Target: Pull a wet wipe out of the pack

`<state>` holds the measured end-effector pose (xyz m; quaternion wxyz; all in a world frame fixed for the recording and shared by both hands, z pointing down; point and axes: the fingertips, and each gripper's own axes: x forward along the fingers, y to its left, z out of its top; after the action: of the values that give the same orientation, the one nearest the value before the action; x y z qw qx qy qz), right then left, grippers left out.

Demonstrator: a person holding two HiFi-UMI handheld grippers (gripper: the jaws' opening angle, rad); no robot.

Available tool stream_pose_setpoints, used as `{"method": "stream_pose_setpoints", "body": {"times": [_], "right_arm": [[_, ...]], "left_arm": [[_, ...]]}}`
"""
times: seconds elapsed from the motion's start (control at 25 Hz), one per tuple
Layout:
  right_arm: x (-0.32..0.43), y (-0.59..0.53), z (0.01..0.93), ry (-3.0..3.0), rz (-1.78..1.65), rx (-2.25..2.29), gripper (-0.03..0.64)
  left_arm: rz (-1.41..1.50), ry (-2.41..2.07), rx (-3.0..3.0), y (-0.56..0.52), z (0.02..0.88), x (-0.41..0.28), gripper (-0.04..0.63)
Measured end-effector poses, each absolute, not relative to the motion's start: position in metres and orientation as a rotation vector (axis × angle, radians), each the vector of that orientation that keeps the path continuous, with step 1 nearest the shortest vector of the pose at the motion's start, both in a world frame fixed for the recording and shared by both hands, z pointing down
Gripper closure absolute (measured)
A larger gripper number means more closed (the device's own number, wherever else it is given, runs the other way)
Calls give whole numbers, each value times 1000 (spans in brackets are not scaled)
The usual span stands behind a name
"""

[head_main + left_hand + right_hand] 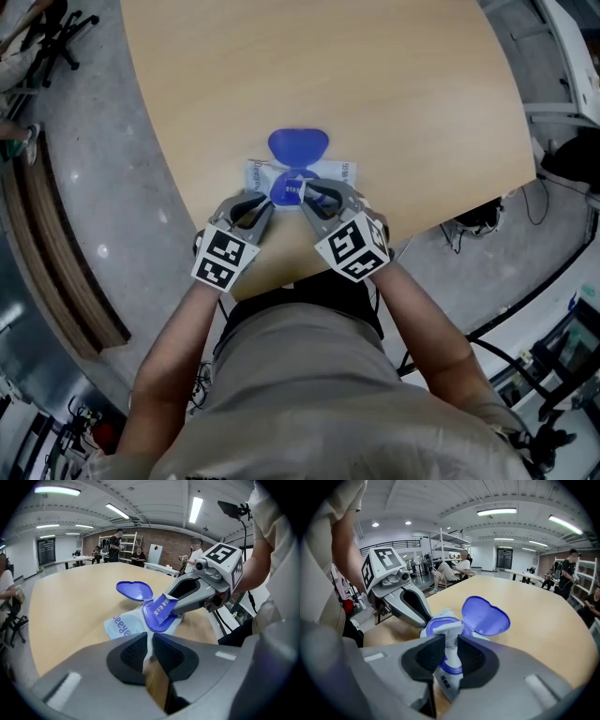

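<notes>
Near the pale wooden table's (328,75) front edge, the head view shows a flat white wipe pack (330,172), its blue heart-shaped lid (298,145) open. The left gripper view shows the left gripper (151,648) pressed together on the pack's near edge. Only the right gripper view shows the right gripper (451,651) pinching a blue-and-white printed strip (449,634) that stands up from the opening.

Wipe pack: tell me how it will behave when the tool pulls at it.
Probably floppy: the wipe pack lies flat, its thin edge pinched in the left tool. Likely light, so it may lift or slide on the smooth table when the right tool, shut on the printed strip, pulls.
</notes>
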<state>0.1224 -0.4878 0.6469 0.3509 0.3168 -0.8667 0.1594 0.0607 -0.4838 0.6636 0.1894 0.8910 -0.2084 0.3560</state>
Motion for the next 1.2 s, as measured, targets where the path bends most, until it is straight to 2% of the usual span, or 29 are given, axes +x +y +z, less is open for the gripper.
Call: {"method": "stream_pose_setpoints", "body": {"times": [0.24,0.44,1.2], "right_arm": [[111,-485,642,-2258,402,795,559],[100,-493,643,-2249,405,793,609],[146,-499,631,-2230,463,944,614]], "left_arm": [[1014,-604,2496,-477,660,54,546],[1016,-608,2489,-485,662,39,546],[1086,-599,2456,-482,683,37,548]]}}
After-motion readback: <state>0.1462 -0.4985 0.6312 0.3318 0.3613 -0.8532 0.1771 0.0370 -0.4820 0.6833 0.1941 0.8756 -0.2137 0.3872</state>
